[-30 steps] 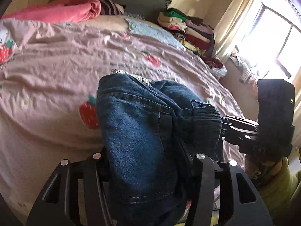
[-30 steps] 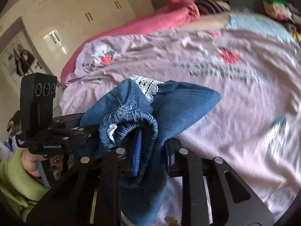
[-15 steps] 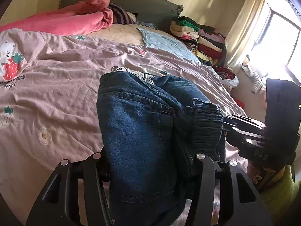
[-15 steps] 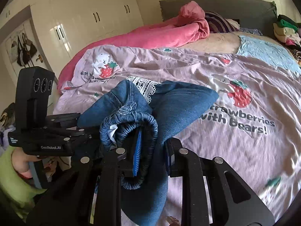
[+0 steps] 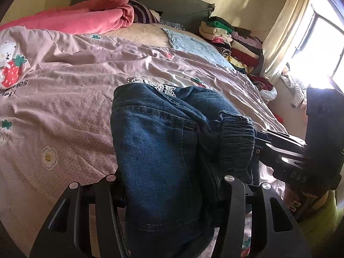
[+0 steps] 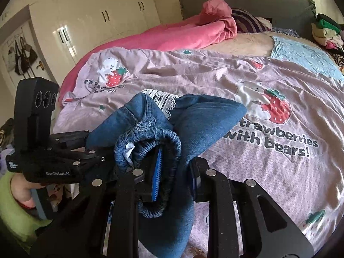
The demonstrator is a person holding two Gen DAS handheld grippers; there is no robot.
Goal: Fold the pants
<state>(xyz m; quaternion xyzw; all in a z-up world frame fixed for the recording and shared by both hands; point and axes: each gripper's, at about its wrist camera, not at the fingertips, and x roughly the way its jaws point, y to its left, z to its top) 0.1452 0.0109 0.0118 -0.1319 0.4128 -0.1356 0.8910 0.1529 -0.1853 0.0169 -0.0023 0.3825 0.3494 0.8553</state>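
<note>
The blue denim pants point(image 5: 159, 150) with an elastic waistband and a white lace trim point(image 5: 154, 85) hang bunched between both grippers above the near edge of the bed. My left gripper point(image 5: 169, 185) is shut on the denim, its tips hidden by cloth. My right gripper point(image 6: 174, 172) is shut on the gathered waistband point(image 6: 150, 133) of the pants point(image 6: 202, 116). The right gripper also shows in the left wrist view point(image 5: 286, 152), and the left gripper in the right wrist view point(image 6: 64, 148), close beside each other.
The bed is covered by a pink quilt point(image 6: 268, 81) with strawberry and bear prints. A pink blanket point(image 5: 86, 19) lies at the head. Stacked folded clothes point(image 5: 232, 43) stand by the curtain and window. White wardrobes point(image 6: 96, 21) stand at the left.
Both grippers with the pants have tilted up slightly, so more of the headboard and far bed shows. The grip on the pants has not changed.
</note>
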